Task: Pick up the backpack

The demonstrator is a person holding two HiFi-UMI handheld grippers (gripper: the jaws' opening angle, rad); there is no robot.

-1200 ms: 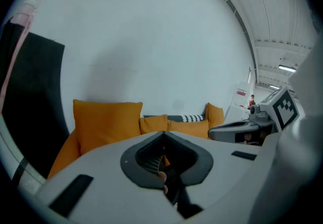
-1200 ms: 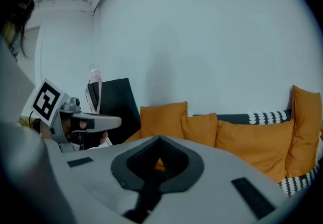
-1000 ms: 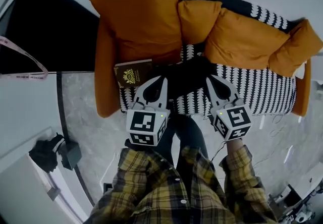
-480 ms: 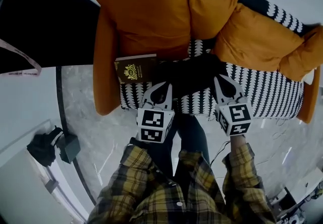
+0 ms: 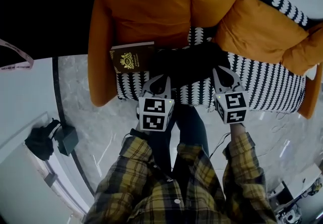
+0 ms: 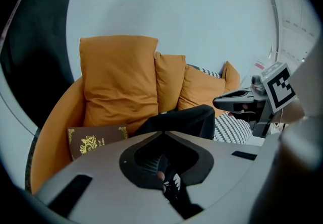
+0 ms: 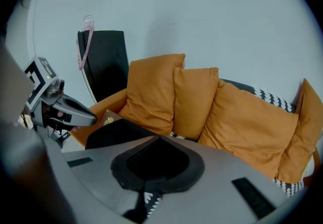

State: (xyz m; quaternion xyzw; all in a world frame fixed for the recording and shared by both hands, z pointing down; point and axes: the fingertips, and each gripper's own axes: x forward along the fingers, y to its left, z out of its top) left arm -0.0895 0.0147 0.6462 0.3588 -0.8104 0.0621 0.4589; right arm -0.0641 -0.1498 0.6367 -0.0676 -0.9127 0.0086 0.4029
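1. On the sofa [image 5: 262,89], on its black-and-white patterned seat, lies the black backpack [image 5: 189,64], just in front of the orange cushions [image 5: 146,6].
2. Just beside the backpack, at its left in the head view, a brown book [image 5: 130,58] with a gold emblem stands against the biggest cushion, near the orange armrest.
3. The left tool [image 5: 158,77] is at the near edge of the backpack and its tips point toward the bag. Its jaws are clenched together. It seems that nothing is between them, though the dark bag behind makes this hard to see.
4. The right tool [image 5: 222,70] is at the right front corner of the backpack. It is also clenched, and only the patterned seat shows through the slit under its jaws.
5. The front of the backpack is between the two tool tips, and the bag rests on the seat, not lifted.
6. The person, in a yellow checked shirt [image 5: 176,187], stands close before the sofa on a pale marble floor [image 5: 101,132].
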